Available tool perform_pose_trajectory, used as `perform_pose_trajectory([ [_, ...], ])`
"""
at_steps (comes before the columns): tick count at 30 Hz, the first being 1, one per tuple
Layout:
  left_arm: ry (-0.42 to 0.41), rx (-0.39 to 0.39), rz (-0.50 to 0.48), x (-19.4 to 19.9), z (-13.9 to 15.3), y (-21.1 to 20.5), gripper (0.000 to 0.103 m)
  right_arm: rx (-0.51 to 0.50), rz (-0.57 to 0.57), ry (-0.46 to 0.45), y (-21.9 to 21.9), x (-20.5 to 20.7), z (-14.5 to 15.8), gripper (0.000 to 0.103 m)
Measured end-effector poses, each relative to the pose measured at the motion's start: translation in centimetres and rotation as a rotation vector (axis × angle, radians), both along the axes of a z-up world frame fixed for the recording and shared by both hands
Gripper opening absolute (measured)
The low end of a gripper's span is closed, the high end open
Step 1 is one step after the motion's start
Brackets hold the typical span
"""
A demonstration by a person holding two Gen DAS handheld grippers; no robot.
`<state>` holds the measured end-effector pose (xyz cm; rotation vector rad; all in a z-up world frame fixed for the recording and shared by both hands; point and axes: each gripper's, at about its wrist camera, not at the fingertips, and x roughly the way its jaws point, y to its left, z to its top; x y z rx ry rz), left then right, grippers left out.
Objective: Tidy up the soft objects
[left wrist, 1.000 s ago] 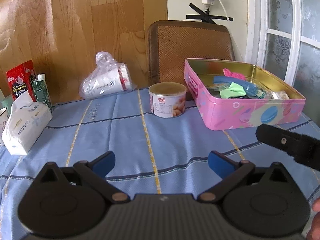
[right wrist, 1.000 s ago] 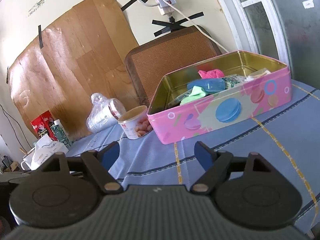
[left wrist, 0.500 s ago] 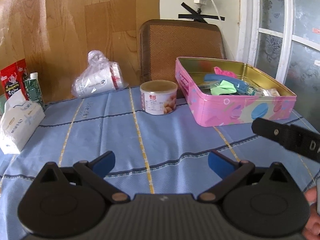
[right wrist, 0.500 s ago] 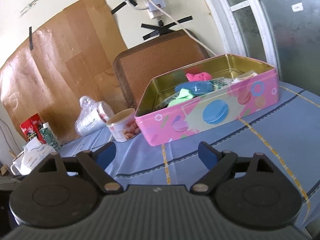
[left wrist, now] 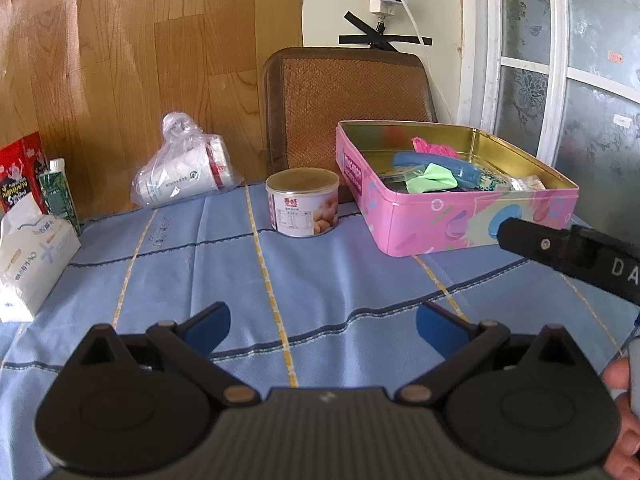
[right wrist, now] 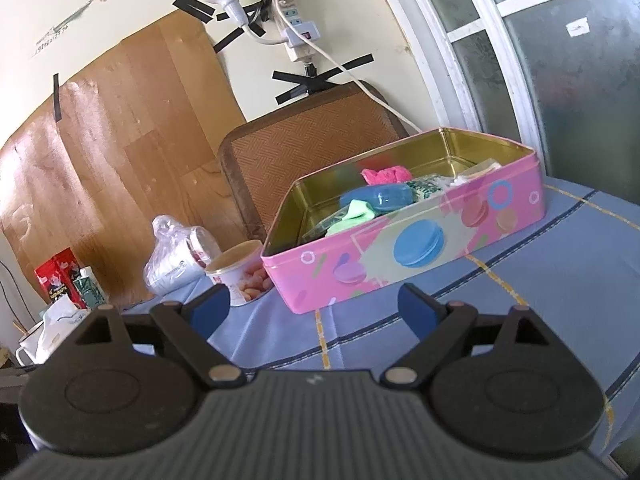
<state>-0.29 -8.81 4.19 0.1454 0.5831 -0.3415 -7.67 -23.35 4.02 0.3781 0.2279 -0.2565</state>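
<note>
A pink tin box [left wrist: 472,220] [right wrist: 420,240] stands at the back right of the blue tablecloth. Inside it lie a green soft piece [left wrist: 430,176] [right wrist: 358,214], a blue case [left wrist: 440,162] [right wrist: 378,197] and a pink cloth [left wrist: 434,147] [right wrist: 386,174]. My left gripper [left wrist: 322,322] hovers open over the cloth, nothing between its blue pads. My right gripper [right wrist: 314,306] is open too, just short of the tin's front wall, empty. Its black finger [left wrist: 560,250] shows at the right in the left wrist view.
A round can [left wrist: 303,202] [right wrist: 238,276] stands left of the tin. Behind lie bagged paper cups [left wrist: 184,176] [right wrist: 176,260], at far left a tissue pack [left wrist: 32,258], a green bottle [left wrist: 60,196] and a red packet [left wrist: 18,176]. A brown chair back [left wrist: 348,100] rises behind the table.
Both views have tilted up a little, showing more wall and the power strip. The right gripper's jaws have spread slightly wider. Nothing on the table has moved.
</note>
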Motion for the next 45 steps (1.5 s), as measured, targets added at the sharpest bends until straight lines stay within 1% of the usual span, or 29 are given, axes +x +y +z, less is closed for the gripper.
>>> perform_pose_trajectory([
  [10, -0.006, -0.001, -0.006, -0.29, 0.15, -0.09, 0.103, 0.008, 0.017, 0.014, -0.07, 0.21, -0.29, 0.093],
  [20, 0.012, -0.005, 0.001, 0.04, 0.00, 0.12, 0.103, 0.015, 0.028, 0.031, 0.04, 0.44, -0.59, 0.093],
  [25, 0.008, 0.006, 0.007, -0.05, -0.04, 0.01, 0.103, 0.015, 0.033, 0.036, 0.04, 0.57, -0.60, 0.094],
  [40, 0.011, 0.003, 0.016, 0.06, 0.08, 0.15, 0.103, 0.004, 0.030, 0.018, 0.09, 0.40, -0.34, 0.095],
  [45, 0.002, -0.022, 0.021, -0.08, 0.42, 0.49, 0.103, 0.011, 0.023, 0.015, -0.38, 0.42, -0.32, 0.095],
])
